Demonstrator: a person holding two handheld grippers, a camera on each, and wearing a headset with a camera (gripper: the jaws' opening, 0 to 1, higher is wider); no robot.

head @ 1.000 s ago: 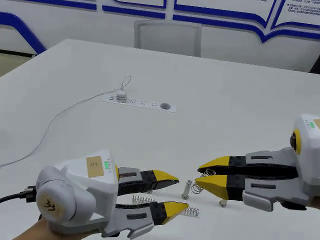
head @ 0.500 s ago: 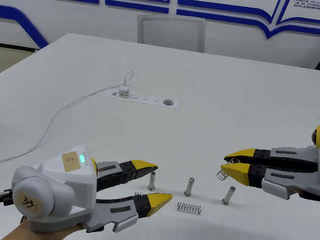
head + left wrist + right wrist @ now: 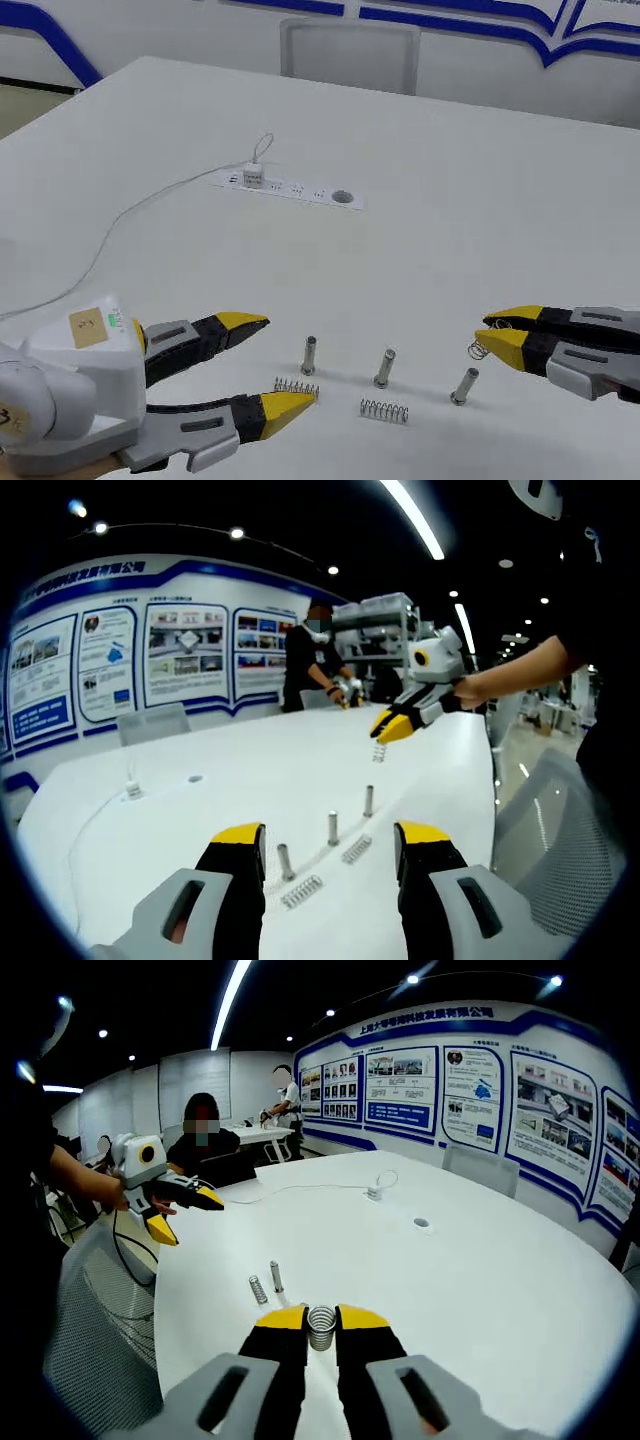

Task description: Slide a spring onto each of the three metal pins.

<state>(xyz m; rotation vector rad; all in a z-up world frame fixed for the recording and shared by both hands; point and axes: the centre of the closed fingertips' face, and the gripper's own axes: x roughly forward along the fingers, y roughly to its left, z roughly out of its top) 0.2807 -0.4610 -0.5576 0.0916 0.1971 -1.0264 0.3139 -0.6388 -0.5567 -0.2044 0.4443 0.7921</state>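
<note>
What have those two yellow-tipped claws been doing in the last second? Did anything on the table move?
The left hand-held gripper, jaws open, drew back to the left; the right hand-held gripper drew back to the right, still clamping its spring. Nothing was picked up or let go. The three pins and two loose springs stayed put.

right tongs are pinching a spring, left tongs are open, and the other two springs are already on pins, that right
Not quite. The right tongs do pinch a spring and the left tongs are open, but the other two springs lie flat on the table beside the bare pins, as the head view shows.
</note>
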